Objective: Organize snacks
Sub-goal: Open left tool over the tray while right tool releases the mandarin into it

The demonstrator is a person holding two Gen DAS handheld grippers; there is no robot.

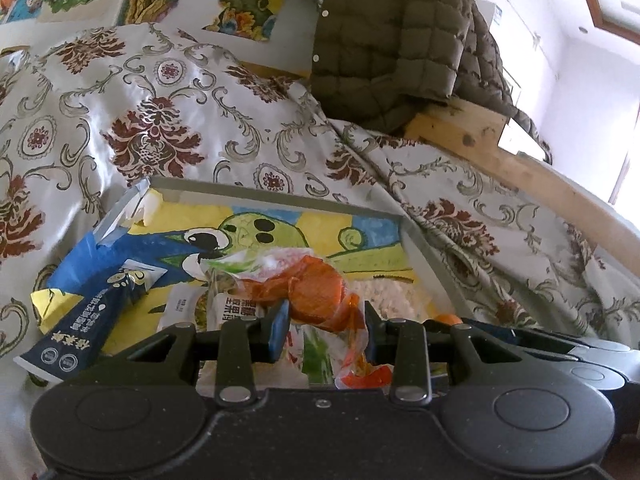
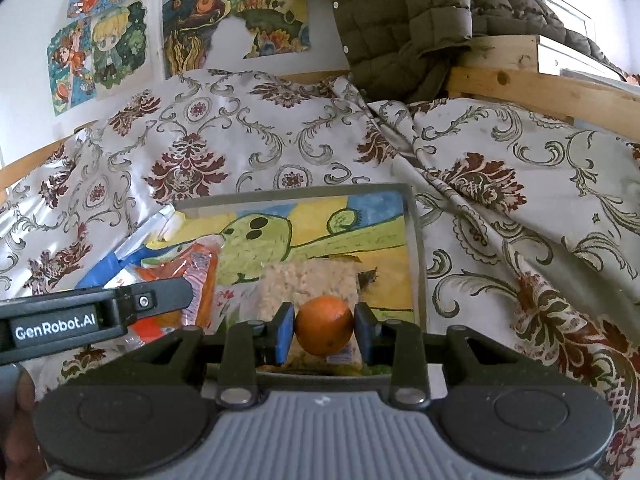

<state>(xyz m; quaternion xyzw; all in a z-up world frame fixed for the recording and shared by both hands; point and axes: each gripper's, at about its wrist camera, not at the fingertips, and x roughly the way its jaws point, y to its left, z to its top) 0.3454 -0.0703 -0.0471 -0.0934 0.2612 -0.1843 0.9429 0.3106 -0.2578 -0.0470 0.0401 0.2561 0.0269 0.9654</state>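
Each wrist camera sits behind its own gripper, looks forward and slightly downward along the fingers, at close range. Both views share the painted tray [image 1: 424, 256] [image 2: 414, 240] directly ahead and the patterned cloth [image 1: 168, 120] [image 2: 280, 132] beyond.

- The crinkled orange-and-clear plastic snack bag [image 1: 320, 300] runs down behind the black linkage of the left gripper [image 1: 326, 326], so its lower end is covered.
- The dark navy snack packet with small white characters [image 1: 86, 320] is too blurred to read, and its near corner is lost behind the gripper body.
- The pale square puffed-rice cake in clear wrap [image 2: 308, 284] is partly masked by the round orange fruit [image 2: 325, 326] (its label barely shows).
- The painted cartoon board with a grey frame [image 2: 414, 240] has its near edge hidden in both views.
- The olive quilted jacket [image 1: 392, 40] is cut off by the top edge.
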